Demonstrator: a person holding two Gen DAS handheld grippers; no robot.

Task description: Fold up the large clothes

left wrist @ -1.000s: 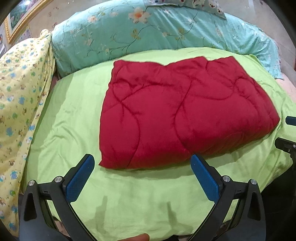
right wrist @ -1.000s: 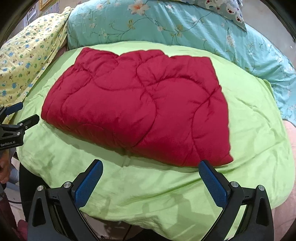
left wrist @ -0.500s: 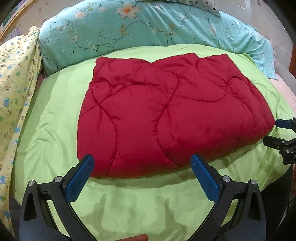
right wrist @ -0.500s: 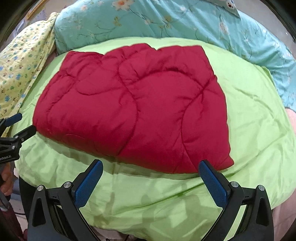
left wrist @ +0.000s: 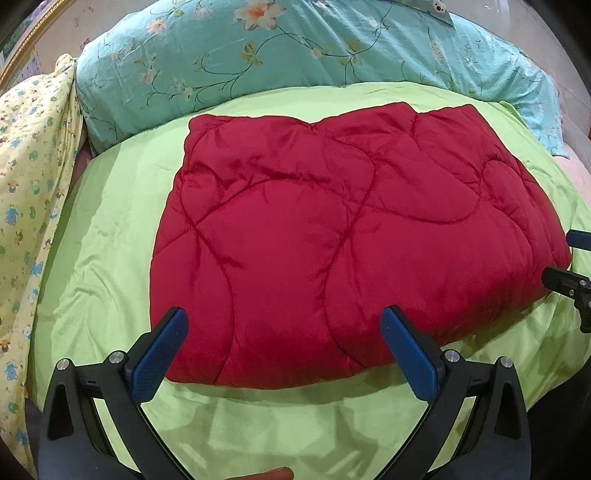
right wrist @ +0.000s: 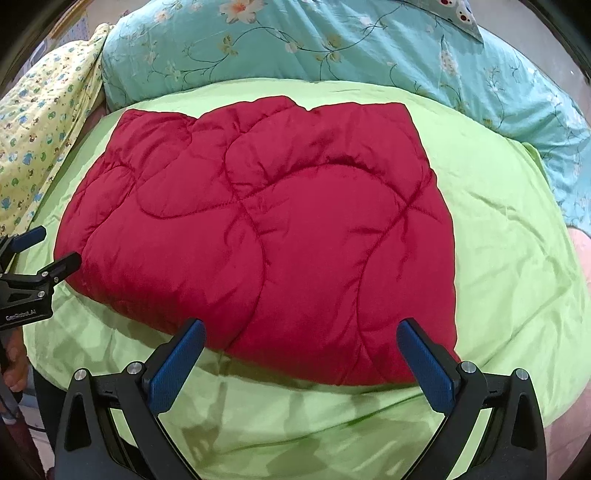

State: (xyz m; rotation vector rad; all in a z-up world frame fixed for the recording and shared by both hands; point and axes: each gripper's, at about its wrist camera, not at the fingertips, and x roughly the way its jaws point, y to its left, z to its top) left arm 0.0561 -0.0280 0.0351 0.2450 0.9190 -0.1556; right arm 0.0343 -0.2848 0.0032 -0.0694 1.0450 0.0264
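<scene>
- A red quilted comforter (left wrist: 343, 240), folded into a thick, roughly rectangular bundle, lies flat on the lime-green sheet (left wrist: 110, 236) of a bed.
- It sits around the middle of the green area, closer to the near edge of the bed than to the far one; green shows on every side of it.
- Curved stitch lines run across its top, and stacked layers show along its thick side edge in the left wrist view.
- The left claw (left wrist: 284, 343) is spread wide and holds nothing. Its blue-padded fingers (left wrist: 162, 354) hang just over the near edge of the comforter; whether they touch the cloth cannot be told.
- The right claw (right wrist: 306, 354) is likewise spread wide and empty, poised at the comforter's near edge towards the near right corner of the bundle.
- In the right wrist view the left claw appears at the left border, beside the comforter's left side. White lettering on its black body (right wrist: 22, 315) seems to read "GenRobot.AI", though it is small.
- Part of a person's hand (right wrist: 14, 363) shows below that body.
- A teal floral-print duvet (right wrist: 332, 48) is bunched along the far edge of the bed.
- A yellow cloth (left wrist: 29, 177) printed with small cartoon animals lies along the left edge.
- A piece of light fabric with a cartoon panda print (right wrist: 456, 14) peeks in at the far right corner.
</scene>
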